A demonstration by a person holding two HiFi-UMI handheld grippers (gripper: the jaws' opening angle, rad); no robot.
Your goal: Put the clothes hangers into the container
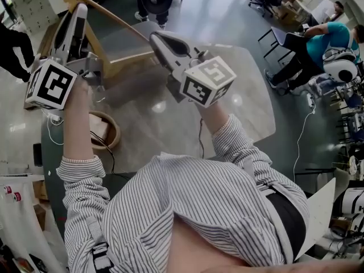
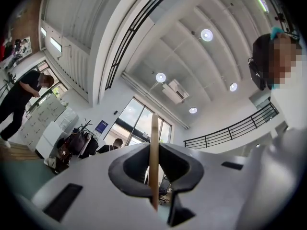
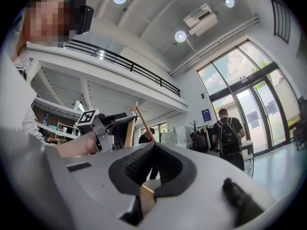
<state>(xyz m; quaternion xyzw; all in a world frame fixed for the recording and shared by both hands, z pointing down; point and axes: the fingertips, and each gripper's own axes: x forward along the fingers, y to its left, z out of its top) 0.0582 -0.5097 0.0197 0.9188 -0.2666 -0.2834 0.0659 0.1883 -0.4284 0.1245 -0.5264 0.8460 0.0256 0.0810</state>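
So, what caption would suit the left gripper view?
Left gripper with jaws shut on a wooden hanger, aimed up at a lamp-dotted ceiling.

the wooden hanger (image 1: 114, 17) across the upper left of the head view is pale tan; the left gripper (image 1: 78, 10) and right gripper (image 1: 156, 37) have light grey bodies with dark grey jaw linings; each marker cube (image 1: 51, 84) carries black square patterns on white. the shirt (image 1: 199, 203) filling the lower frame is white with thin dark stripes; the table (image 1: 250, 95) is glossy pale grey; the basket (image 1: 114, 132) at left is brown; a person's top (image 1: 327, 38) at upper right is teal.
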